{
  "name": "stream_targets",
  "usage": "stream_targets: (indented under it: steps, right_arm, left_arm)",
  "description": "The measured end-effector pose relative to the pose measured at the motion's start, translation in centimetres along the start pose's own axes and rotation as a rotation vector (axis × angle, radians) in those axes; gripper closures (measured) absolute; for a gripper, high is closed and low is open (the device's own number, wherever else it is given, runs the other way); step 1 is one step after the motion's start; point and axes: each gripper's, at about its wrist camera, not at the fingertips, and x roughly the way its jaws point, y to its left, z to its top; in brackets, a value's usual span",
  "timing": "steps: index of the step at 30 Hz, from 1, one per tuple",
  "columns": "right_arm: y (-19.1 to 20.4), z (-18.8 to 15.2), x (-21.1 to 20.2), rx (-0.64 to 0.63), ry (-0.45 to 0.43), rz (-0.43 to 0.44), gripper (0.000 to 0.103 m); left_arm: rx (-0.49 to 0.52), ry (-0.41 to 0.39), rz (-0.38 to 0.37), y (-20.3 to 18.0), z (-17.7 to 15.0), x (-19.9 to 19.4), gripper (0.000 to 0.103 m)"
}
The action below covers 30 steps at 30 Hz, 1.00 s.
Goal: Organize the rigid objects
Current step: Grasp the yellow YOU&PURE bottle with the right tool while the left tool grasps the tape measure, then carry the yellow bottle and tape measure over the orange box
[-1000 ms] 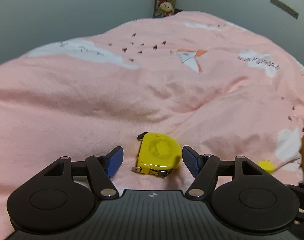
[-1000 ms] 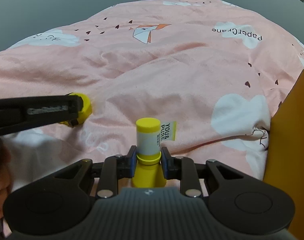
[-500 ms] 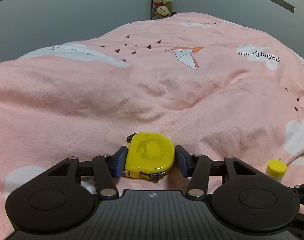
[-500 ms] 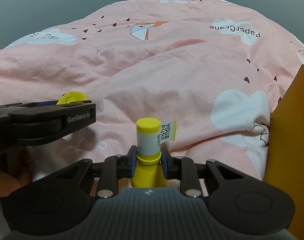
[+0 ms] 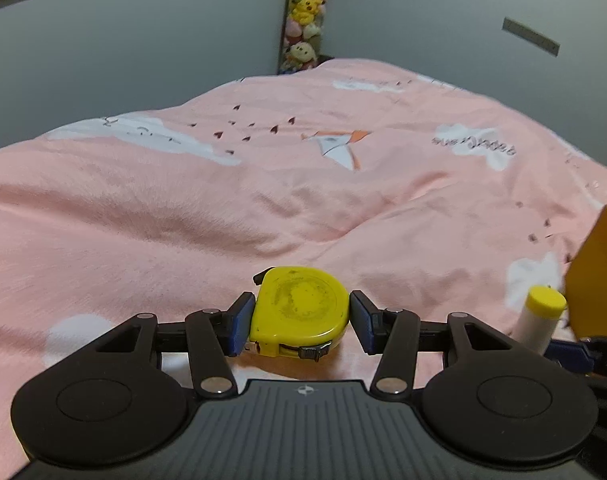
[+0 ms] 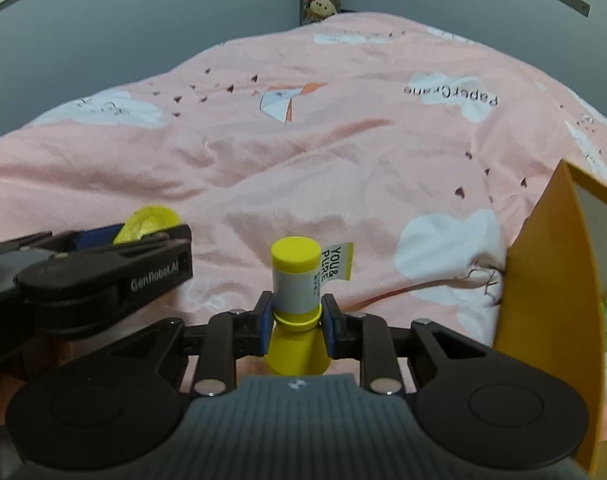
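A yellow tape measure (image 5: 299, 310) sits between the blue pads of my left gripper (image 5: 301, 322), which is shut on it and holds it above the pink duvet. It also shows in the right wrist view (image 6: 151, 220), behind the left gripper's body (image 6: 103, 276). My right gripper (image 6: 296, 316) is shut on a white bottle with a yellow cap (image 6: 295, 280) and a tag reading "YOU & PURE". That bottle also shows in the left wrist view (image 5: 539, 318), at the right.
A pink duvet (image 5: 263, 200) with cloud and paper-crane prints covers the bed. An orange box (image 6: 551, 300) stands at the right edge, also in the left wrist view (image 5: 599, 276). Plush toys (image 5: 303, 16) hang in the far corner between grey walls.
My left gripper closed on the tape measure and lifted it off the duvet. My right gripper rose with the bottle, and both views now sit higher, closer to the orange box.
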Motion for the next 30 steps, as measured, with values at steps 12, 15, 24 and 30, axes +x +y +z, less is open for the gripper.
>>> stream_targets:
  steps: [12, 15, 24, 30]
  right_arm:
    - [-2.1, 0.8, -6.2, 0.056, -0.137, -0.026, 0.08]
    - [-3.4, 0.8, -8.3, 0.086, -0.176, -0.04, 0.08]
    - [-9.6, -0.8, -14.3, 0.18, -0.234, -0.113, 0.079]
    - [-14.3, -2.7, -16.4, 0.188, -0.152, -0.202, 0.079]
  left_arm:
    - [0.03, -0.086, -0.145, -2.8, 1.8, -5.6, 0.044]
    - [0.054, -0.106, -0.196, -4.2, 2.1, -7.0, 0.044]
    - [0.169, -0.089, -0.377, -9.6, 2.2, -9.6, 0.044]
    - [0.282, -0.058, -0.517, -14.2, 1.3, -10.2, 0.044]
